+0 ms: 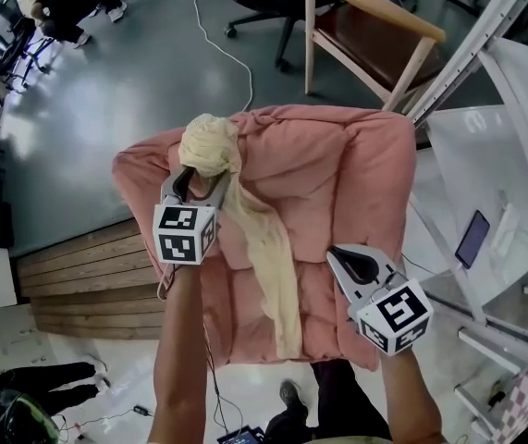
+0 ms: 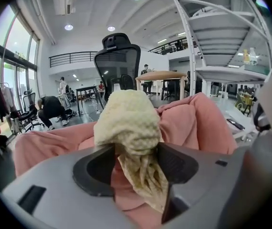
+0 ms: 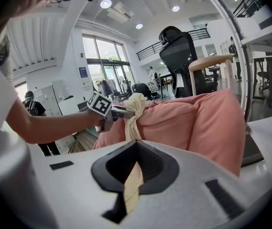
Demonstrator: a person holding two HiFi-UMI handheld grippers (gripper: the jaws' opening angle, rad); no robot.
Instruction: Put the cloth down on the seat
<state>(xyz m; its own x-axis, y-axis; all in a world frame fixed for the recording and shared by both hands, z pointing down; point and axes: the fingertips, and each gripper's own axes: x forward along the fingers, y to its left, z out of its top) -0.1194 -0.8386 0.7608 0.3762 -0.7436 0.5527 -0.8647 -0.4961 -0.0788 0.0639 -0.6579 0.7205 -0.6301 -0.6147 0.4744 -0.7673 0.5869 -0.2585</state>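
Observation:
A pale yellow cloth [image 1: 268, 248] lies across the pink cushioned seat [image 1: 337, 174], bunched at the upper left and trailing down toward the front edge. My left gripper [image 1: 201, 181] sits at the bunched end with its jaws spread wide. In the left gripper view the cloth [image 2: 126, 118] rests loosely between the open jaws of that gripper [image 2: 136, 159], over the seat [image 2: 193, 123]. My right gripper [image 1: 333, 252] hovers over the seat's right front, to the right of the cloth, tips together. The right gripper view shows this gripper [image 3: 136, 144] shut, with the cloth [image 3: 135, 104] beyond it.
A wooden chair [image 1: 374, 35] stands behind the seat, and a black office chair [image 2: 118, 61] behind that. Wooden steps [image 1: 88, 276] lie at the left. A white stair frame [image 1: 513, 109] and a phone [image 1: 472, 239] are at the right. A cable [image 1: 227, 54] crosses the floor.

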